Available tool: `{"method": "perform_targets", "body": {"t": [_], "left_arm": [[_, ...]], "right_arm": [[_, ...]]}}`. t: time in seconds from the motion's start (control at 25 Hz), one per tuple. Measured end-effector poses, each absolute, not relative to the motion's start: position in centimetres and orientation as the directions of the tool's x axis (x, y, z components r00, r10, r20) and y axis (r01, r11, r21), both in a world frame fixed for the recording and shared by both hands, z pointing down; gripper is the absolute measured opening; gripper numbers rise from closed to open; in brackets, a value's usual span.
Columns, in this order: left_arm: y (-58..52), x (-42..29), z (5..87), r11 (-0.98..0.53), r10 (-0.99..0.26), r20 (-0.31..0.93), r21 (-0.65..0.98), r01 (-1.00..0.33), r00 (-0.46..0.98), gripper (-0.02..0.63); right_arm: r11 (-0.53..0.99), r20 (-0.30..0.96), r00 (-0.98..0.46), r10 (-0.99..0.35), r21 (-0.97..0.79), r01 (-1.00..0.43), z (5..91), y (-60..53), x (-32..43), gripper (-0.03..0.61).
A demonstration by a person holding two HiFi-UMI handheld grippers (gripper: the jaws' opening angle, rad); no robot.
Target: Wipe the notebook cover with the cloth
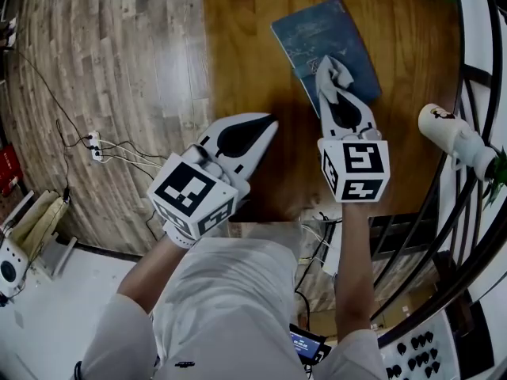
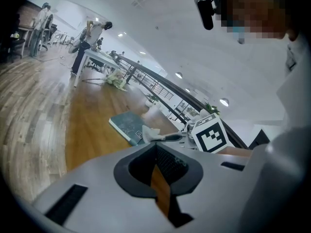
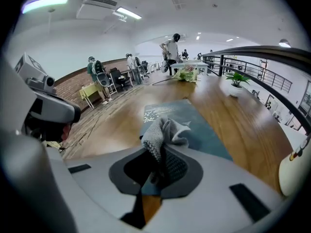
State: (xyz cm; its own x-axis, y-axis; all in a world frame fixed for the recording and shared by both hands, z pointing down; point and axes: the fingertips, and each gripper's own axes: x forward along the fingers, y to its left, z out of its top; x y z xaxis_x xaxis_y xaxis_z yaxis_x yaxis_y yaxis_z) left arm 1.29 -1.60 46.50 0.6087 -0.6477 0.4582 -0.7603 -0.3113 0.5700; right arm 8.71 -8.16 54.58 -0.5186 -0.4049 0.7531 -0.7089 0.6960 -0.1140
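A dark teal notebook (image 1: 323,44) lies at an angle on the wooden table (image 1: 253,70), also seen ahead in the right gripper view as the notebook (image 3: 194,125) and small in the left gripper view as the notebook (image 2: 127,125). My right gripper (image 1: 333,76) is shut on a grey-white cloth (image 1: 336,74), which bunches above the jaws as the cloth (image 3: 164,135) over the notebook's near half. My left gripper (image 1: 268,122) is shut with nothing in it, held over the table's near left part, apart from the notebook.
A white figurine (image 1: 455,137) stands at the table's right edge beside a dark curved railing (image 1: 475,70). A small potted plant (image 3: 236,84) sits farther along the table. Cables and a power strip (image 1: 95,146) lie on the wooden floor at left.
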Motion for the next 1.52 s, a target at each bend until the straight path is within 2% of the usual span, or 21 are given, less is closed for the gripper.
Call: {"method": "perform_targets", "body": {"t": [0.24, 0.48, 0.88, 1.12, 1.52], "left_arm": [[-1.3, 0.9, 46.3, -0.312, -0.652, 0.455, 0.567, -0.762, 0.606, 0.018], [-1.1, -0.6, 46.0, -0.297, -0.670, 0.453, 0.562, -0.772, 0.588, 0.018], [-1.6, -2.5, 46.4, -0.253, -0.701, 0.455, 0.562, -0.788, 0.550, 0.018], [-2.5, -2.9, 46.4, -0.231, -0.709, 0.459, 0.564, -0.792, 0.534, 0.018], [-3.7, -2.6, 46.9, -0.226, -0.704, 0.465, 0.569, -0.790, 0.537, 0.018]], "right_arm": [[0.750, 0.746, -0.571, -0.342, -0.150, -0.645, 54.6, -6.1, 6.7, 0.040], [0.839, 0.723, -0.647, -0.241, -0.180, -0.514, 52.8, -4.3, 4.0, 0.038], [0.911, 0.762, -0.599, -0.246, -0.028, -0.411, 52.5, -8.2, 2.4, 0.040], [0.900, 0.822, -0.534, -0.197, -0.064, -0.431, 54.0, -10.5, 4.2, 0.038], [0.838, 0.847, -0.453, -0.276, -0.019, -0.546, 54.8, -15.7, 9.4, 0.037]]}}
